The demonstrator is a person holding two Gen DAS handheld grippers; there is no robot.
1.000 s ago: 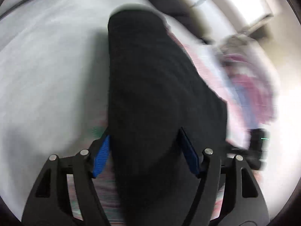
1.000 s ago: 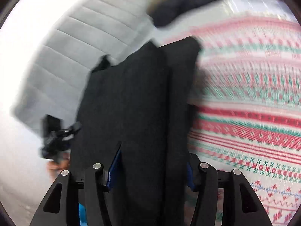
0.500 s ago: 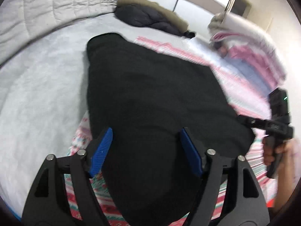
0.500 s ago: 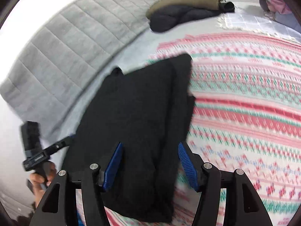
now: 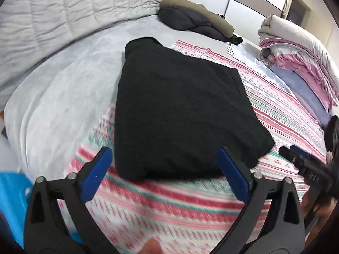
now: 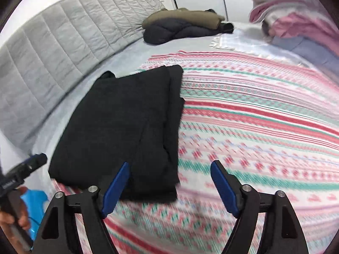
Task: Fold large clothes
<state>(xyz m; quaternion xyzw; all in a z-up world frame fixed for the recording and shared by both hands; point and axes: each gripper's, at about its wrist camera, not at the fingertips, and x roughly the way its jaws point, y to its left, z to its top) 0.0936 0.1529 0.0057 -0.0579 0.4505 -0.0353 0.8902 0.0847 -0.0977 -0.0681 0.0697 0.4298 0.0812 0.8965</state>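
Observation:
A black garment (image 5: 180, 114) lies folded into a rough rectangle on a pink, green and white patterned blanket (image 5: 169, 207) on the bed. It also shows in the right wrist view (image 6: 125, 131), at centre left. My left gripper (image 5: 165, 169) is open and empty, just short of the garment's near edge. My right gripper (image 6: 169, 182) is open and empty, over the garment's near right corner. The right gripper also shows at the right edge of the left wrist view (image 5: 305, 165), and the left gripper at the left edge of the right wrist view (image 6: 21, 173).
A grey quilted headboard (image 6: 53, 38) runs along the left. A dark and olive jacket (image 6: 182, 25) lies at the far end of the bed. Folded pink and white bedding (image 5: 296, 48) is piled at the right. A blue object (image 5: 12, 194) sits at the lower left.
Both grippers have pulled back from the black garment and now stand clear of it. The garment has settled flat on the blanket.

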